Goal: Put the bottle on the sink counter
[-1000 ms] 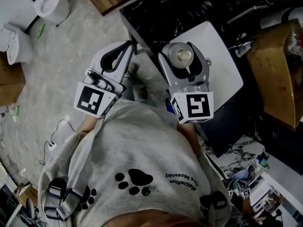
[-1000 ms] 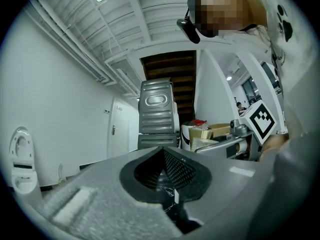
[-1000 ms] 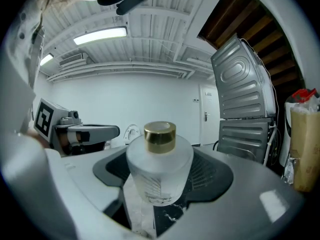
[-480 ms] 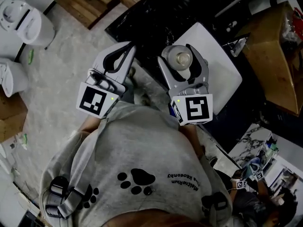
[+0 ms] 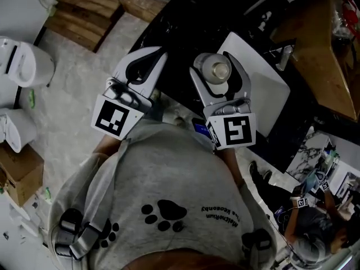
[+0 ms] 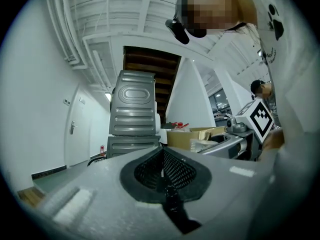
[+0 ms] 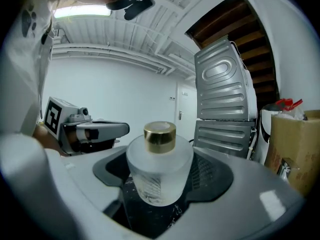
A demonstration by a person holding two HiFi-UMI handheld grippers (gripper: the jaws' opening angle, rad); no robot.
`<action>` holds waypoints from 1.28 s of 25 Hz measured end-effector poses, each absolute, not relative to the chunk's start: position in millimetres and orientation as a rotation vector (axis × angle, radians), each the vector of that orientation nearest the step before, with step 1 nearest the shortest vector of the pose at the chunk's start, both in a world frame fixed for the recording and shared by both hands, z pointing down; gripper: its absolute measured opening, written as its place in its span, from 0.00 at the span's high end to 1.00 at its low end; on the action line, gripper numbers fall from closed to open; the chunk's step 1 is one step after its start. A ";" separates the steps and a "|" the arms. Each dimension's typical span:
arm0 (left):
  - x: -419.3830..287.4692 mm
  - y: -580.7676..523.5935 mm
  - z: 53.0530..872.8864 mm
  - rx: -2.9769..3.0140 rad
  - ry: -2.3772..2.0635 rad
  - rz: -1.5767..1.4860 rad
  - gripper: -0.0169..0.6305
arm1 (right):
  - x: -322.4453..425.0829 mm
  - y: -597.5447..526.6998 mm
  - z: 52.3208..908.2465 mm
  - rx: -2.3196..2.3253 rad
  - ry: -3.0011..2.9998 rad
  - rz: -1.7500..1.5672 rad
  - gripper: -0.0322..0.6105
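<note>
A frosted glass bottle (image 5: 215, 71) with a gold cap (image 7: 160, 135) stands upright between the jaws of my right gripper (image 5: 218, 75), which is shut on it. In the head view the bottle hangs over the near left corner of the white sink basin (image 5: 270, 94), set in a black counter (image 5: 185, 21). The right gripper view shows the bottle (image 7: 159, 171) filling the gap between the pads. My left gripper (image 5: 159, 53) is beside it on the left, level with the counter's near edge, shut with nothing in it; its jaws meet in the left gripper view (image 6: 164, 176).
A faucet (image 5: 284, 55) stands at the basin's far side. A brown box (image 5: 323, 49) sits to the right of the counter. Wooden pallets (image 5: 90, 10) and white fixtures (image 5: 17, 66) lie on the marble floor at left. Stacked grey machines (image 6: 132, 114) stand ahead.
The head view has swung, so floor and counter have slid across the picture. Both grippers keep the same posture, and the bottle stays in the right jaws.
</note>
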State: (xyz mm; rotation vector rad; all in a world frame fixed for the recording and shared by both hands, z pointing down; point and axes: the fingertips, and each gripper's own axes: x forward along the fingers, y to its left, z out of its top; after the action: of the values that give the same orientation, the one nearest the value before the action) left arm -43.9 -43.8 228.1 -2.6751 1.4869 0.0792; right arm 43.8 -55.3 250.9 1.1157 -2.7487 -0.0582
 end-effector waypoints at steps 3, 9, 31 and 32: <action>-55.6 -60.9 233.0 -2.716 1.414 0.082 0.97 | 30.0 -69.9 252.6 1.166 -2.724 -0.058 0.43; -78.3 -92.3 238.8 -2.811 1.254 0.074 0.97 | 5.3 -92.7 255.2 1.306 -2.661 -0.022 0.43; -76.5 -123.6 240.9 -2.932 1.034 0.175 0.97 | -3.5 -107.6 248.8 1.443 -2.522 -0.051 0.43; -76.5 -125.7 239.8 -2.927 1.037 0.170 0.97 | -4.2 -110.0 247.8 1.437 -2.526 -0.050 0.43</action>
State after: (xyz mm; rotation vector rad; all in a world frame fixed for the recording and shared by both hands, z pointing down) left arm -76.5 -125.7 239.8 -2.9274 1.0367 0.1698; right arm -4.2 -110.0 247.8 1.4371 -2.5259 -0.0497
